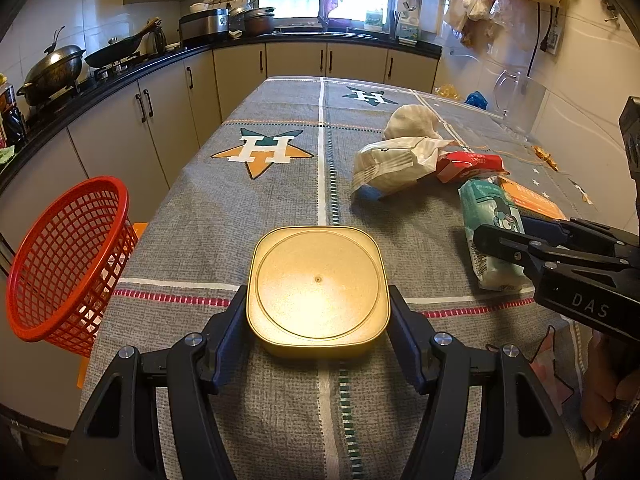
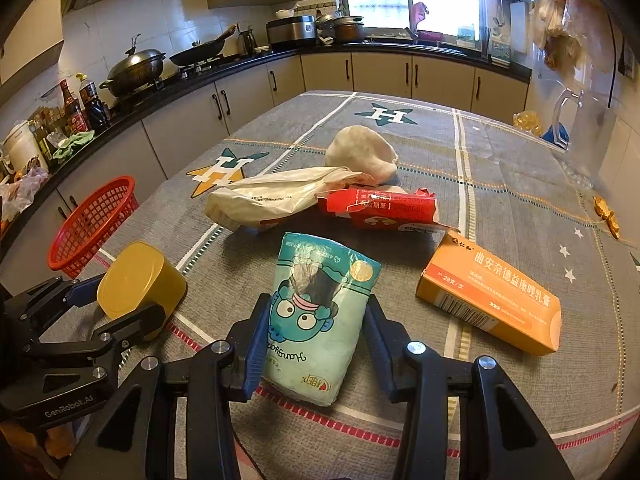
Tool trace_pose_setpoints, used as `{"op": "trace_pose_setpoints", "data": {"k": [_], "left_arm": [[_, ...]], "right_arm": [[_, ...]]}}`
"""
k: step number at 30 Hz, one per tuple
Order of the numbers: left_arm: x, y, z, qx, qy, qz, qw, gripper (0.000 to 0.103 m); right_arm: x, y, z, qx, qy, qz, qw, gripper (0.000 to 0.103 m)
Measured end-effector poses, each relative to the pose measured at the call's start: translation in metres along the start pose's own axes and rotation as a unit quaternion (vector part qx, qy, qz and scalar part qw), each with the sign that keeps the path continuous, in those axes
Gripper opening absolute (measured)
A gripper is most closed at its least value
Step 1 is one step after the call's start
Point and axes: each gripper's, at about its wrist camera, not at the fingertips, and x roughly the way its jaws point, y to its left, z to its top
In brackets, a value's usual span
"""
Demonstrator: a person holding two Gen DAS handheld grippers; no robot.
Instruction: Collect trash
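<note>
Left gripper [image 1: 318,312]: jaws partly open, closed on the sides of a yellow tub [image 1: 318,288], which sits near the table's near edge.
Right gripper [image 2: 316,320]: jaws partly open, pressed against both sides of a teal tissue pack [image 2: 320,312] lying flat on the tablecloth [image 1: 272,208].
Orange box [image 2: 488,300]: just beside the tissue pack, toward the table's right edge.
Red wrapper [image 2: 384,210]: mid-table, touching a white paper bag [image 2: 272,200].
White crumpled wad [image 2: 360,152]: just behind the wrapper.
Red basket [image 1: 68,260]: off the table's left edge, tilted.
</note>
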Motion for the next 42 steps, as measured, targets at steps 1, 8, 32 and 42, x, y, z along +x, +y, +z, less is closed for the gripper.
{"op": "trace_pose_setpoints", "data": {"k": [1, 8, 32, 42], "left_arm": [[0.000, 0.000, 0.000, -0.001, 0.000, 0.000, 1.0000, 0.064], [0.002, 0.002, 0.000, -0.006, 0.004, -0.002, 1.0000, 0.064], [0.003, 0.000, 0.001, -0.002, 0.007, 0.005, 1.0000, 0.064], [-0.005, 0.002, 0.000, -0.009, -0.011, 0.022, 0.9997, 0.064]], "right_arm": [[0.000, 0.000, 0.000, 0.000, 0.000, 0.000, 1.000, 0.048], [-0.002, 0.003, -0.001, -0.005, -0.003, -0.002, 1.000, 0.048], [-0.002, 0.011, -0.003, -0.020, -0.002, -0.016, 1.000, 0.048], [-0.007, 0.014, -0.003, -0.020, -0.007, -0.038, 0.999, 0.048]]}}
